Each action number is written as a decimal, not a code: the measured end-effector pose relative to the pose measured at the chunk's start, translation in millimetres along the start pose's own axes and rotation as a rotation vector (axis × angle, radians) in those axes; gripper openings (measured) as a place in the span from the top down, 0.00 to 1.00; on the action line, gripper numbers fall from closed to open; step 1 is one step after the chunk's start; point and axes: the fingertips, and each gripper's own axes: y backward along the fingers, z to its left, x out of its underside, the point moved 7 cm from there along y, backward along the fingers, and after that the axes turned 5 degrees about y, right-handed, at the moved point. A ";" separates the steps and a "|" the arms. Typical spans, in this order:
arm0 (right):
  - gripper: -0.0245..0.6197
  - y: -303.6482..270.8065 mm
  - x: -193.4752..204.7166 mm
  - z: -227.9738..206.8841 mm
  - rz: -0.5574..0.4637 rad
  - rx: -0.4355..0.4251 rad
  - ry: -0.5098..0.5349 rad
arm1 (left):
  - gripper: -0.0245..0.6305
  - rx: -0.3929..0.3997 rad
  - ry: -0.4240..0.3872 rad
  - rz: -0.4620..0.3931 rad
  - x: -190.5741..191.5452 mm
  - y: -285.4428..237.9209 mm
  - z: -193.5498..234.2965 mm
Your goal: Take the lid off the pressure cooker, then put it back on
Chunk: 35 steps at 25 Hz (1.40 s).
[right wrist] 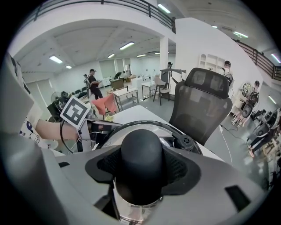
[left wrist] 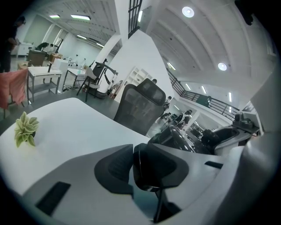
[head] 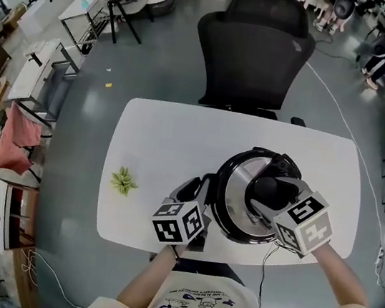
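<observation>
Looking down on a white, round-cornered desk (head: 159, 137) that stands on a grey floor (head: 143, 55) in a big open workroom. Other tables and chairs line the edges, and people stand far off at the top right. A black mesh office chair (head: 257, 44) is pushed up to the desk's far side. A small green leafy plant (head: 123, 181) sits alone on the desk's left part, well apart from the action.

The round black-and-steel pressure cooker (head: 233, 192) is on the desk's right front part, lid on, and both tools are on it. The left hand-held gripper (head: 201, 191) is clamped on the cooker's black side handle (left wrist: 147, 169), pads pressing from both sides. The right hand-held gripper (head: 270, 191) comes in from above at a slant, jaws closed around the lid's black domed knob (right wrist: 141, 162), which fills the gap between the pads.

A pink cloth (head: 18, 136) hangs over a rack at the far left. The cooker's body is mostly hidden under the lid and the two grippers. Whether the lid is locked or loose can't be made out.
</observation>
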 end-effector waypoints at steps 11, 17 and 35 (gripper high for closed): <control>0.50 -3.4 -2.1 -2.1 0.014 -0.007 0.019 | 0.79 0.000 0.011 -0.002 -1.4 -1.9 -1.3; 0.50 -3.0 -2.8 2.0 0.023 -0.013 0.061 | 0.79 0.001 0.014 0.000 -1.8 -2.5 -3.0; 0.50 -20.1 1.8 -7.4 -0.005 -0.127 0.067 | 0.79 0.000 0.020 0.002 -3.1 -6.0 0.8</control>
